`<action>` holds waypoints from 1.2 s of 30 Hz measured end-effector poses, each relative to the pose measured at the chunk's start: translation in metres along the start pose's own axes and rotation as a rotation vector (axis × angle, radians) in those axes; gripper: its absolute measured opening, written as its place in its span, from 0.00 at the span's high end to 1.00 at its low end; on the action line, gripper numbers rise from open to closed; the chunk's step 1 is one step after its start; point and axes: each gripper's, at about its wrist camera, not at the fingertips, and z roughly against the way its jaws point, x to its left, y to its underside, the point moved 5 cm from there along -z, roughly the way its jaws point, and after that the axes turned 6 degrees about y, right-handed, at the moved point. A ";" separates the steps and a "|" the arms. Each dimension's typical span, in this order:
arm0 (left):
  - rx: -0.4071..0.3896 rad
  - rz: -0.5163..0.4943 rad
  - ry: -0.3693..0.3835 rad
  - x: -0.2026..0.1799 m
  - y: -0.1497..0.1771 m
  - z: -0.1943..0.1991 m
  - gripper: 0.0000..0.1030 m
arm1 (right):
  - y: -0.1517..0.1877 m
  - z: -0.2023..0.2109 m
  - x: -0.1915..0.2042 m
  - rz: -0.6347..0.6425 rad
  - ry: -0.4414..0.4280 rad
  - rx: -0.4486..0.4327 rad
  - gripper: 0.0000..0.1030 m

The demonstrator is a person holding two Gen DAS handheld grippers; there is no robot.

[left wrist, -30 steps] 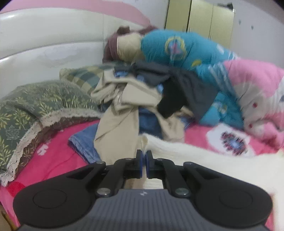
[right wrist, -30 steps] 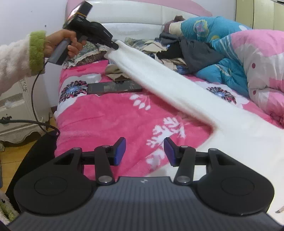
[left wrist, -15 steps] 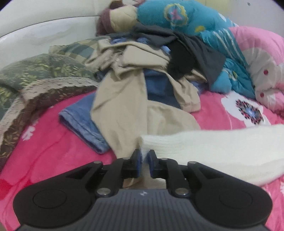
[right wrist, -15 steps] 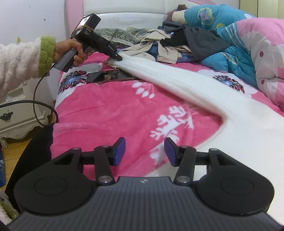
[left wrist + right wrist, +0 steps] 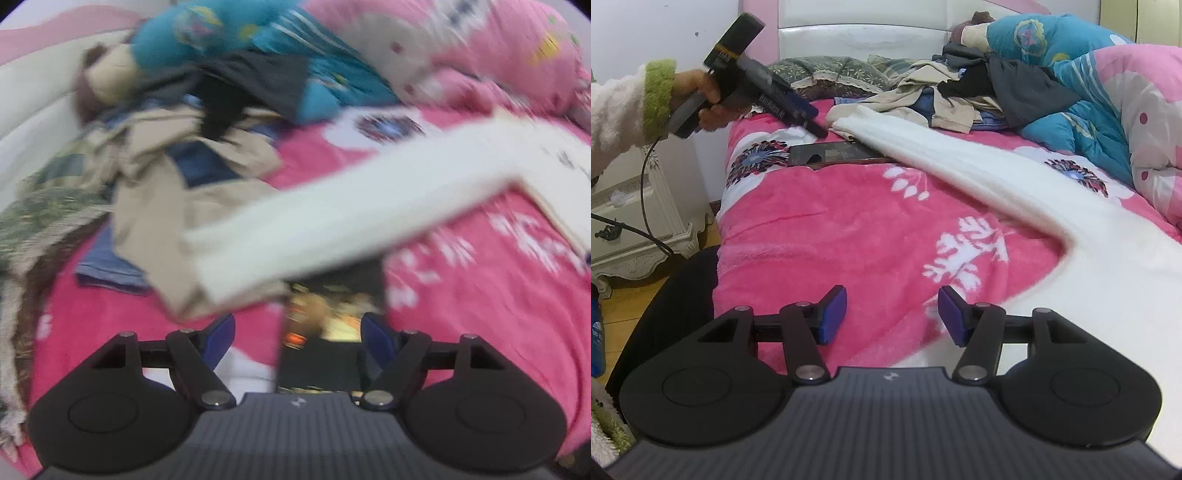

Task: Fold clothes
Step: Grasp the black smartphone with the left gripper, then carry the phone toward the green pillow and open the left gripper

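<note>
A white fuzzy sweater (image 5: 1015,192) lies on the pink flowered bed (image 5: 849,229), one long sleeve (image 5: 332,221) stretched flat from the frame's right toward the upper left, its cuff resting on a dark flat object (image 5: 831,155) and against a tan garment (image 5: 159,221). The left tongs (image 5: 297,332) are opening, released, nothing between them. The right tongs (image 5: 892,314) are opening too, empty above the blanket, at the sweater's edge.

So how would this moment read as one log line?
left gripper: opening, empty | white sweater: sleeve on bed | right gripper: opening, empty
</note>
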 end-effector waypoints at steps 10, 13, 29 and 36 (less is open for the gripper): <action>0.069 0.045 0.058 0.000 -0.013 -0.024 0.22 | 0.004 -0.001 -0.002 -0.010 0.011 0.004 0.45; 0.085 0.030 0.081 -0.005 -0.014 -0.025 0.18 | 0.007 -0.002 -0.004 -0.020 0.007 0.009 0.45; 0.145 0.082 0.002 -0.009 -0.009 -0.049 0.24 | 0.009 0.002 -0.005 -0.024 0.022 -0.006 0.44; 0.137 0.183 -0.105 0.014 0.035 -0.008 0.24 | 0.007 0.001 -0.002 0.010 0.026 -0.008 0.43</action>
